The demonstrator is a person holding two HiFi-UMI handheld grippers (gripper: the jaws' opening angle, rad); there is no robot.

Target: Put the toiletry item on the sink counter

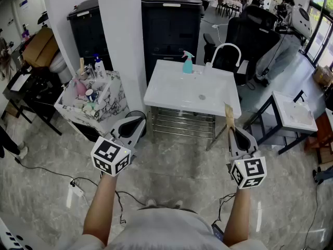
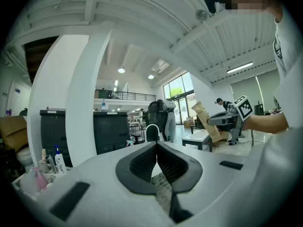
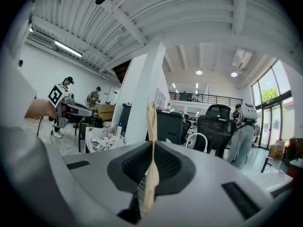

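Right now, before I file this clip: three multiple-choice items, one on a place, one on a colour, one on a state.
1. Where is the spray bottle? A. on the floor B. at the sink's back edge C. in the box
2. Its colour? A. teal B. red C. black
3. The right gripper is: A. open, empty B. shut on the bottle C. shut on a tan packet
Answers: 1 B, the head view shows it there. 2 A, its body is teal. 3 C, its own view shows the jaws pinching the packet.
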